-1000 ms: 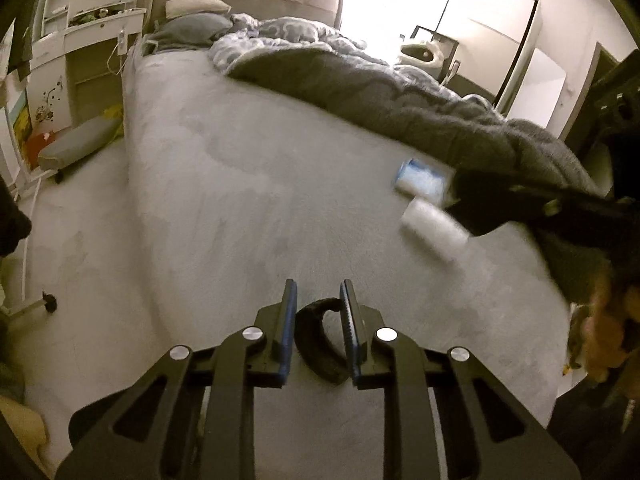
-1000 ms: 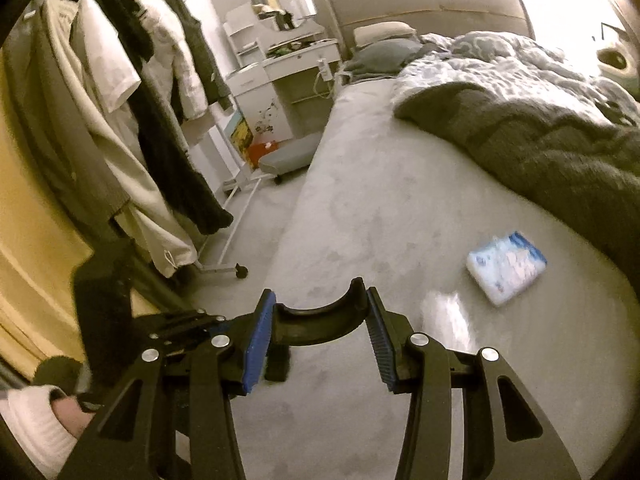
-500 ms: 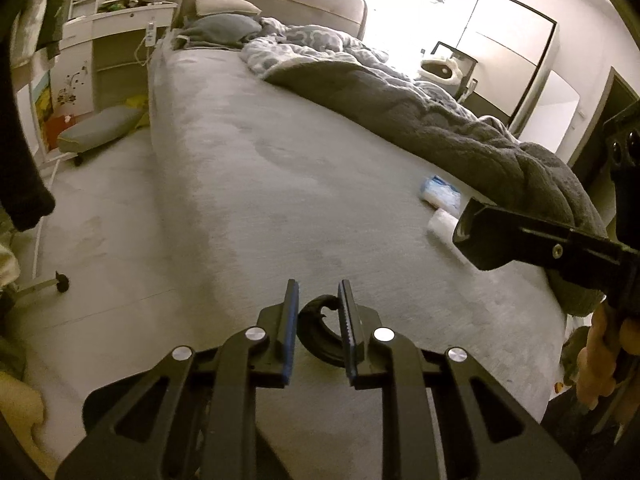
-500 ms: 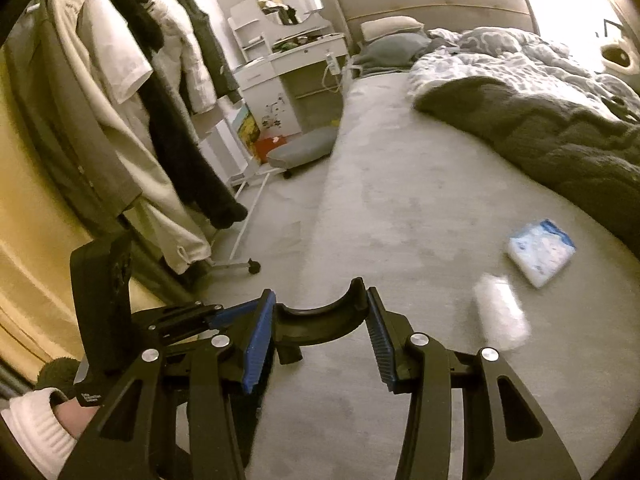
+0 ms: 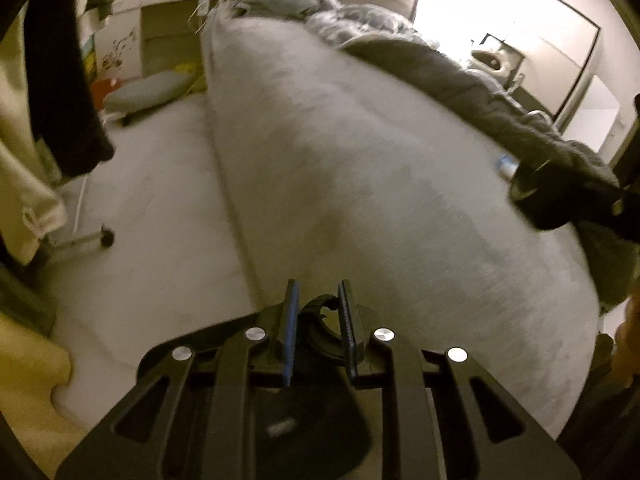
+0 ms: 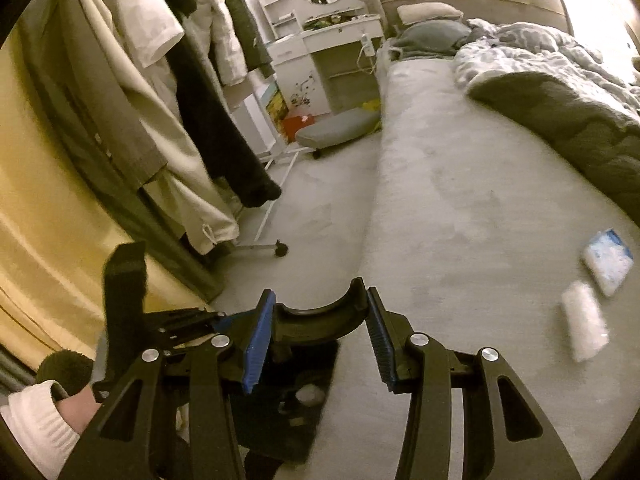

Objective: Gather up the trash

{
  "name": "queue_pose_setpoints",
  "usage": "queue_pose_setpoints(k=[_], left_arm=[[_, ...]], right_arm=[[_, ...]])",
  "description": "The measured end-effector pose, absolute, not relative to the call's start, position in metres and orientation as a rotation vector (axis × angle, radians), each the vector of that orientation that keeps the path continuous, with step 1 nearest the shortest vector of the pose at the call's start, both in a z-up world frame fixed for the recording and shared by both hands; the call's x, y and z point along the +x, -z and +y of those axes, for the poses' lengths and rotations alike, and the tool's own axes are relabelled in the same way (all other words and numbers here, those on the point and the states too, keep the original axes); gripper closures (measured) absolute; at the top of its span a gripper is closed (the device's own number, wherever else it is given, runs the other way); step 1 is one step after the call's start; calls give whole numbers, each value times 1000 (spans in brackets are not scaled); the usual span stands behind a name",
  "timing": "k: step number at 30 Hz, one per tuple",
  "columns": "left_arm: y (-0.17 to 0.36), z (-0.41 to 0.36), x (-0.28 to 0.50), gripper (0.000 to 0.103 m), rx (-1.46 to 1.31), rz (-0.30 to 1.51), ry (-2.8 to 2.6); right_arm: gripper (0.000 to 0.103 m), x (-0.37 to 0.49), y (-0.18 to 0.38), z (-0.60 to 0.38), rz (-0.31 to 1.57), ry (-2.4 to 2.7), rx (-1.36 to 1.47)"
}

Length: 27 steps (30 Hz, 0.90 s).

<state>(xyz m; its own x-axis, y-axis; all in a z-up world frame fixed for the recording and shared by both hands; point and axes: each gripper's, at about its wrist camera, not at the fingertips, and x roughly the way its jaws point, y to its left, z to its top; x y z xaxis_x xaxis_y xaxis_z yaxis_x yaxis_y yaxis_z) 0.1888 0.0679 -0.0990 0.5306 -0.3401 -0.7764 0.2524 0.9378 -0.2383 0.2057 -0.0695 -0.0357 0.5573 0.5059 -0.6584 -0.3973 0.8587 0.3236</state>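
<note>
L gripper (image 5: 318, 294): blue-padded fingers (image 5: 289, 320) nearly together, only a narrow gap, nothing gripped between them. R gripper (image 6: 318, 304): fingers (image 6: 258, 332) set moderately apart, nothing held. Both hang over the near end of the bed (image 6: 460, 208), by its floor-side edge. On the bed, well to the right of the R gripper: white crumpled wrapper (image 6: 584, 320), and just beyond it a blue-and-white tissue pack (image 6: 608, 260), near the dark blanket (image 6: 568, 120). Left of the bed: clothes rack (image 6: 168, 100) w/ hanging garments, white desk (image 6: 320, 40) at the head end.
</note>
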Motion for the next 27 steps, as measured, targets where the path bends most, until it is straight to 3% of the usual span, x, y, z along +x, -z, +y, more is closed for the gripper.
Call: queue_pose_setpoints(k=[27], left_arm=[[219,130,171,79,-125,1391,218]], right_arm=[[57,219,80,27,969,-631,65]])
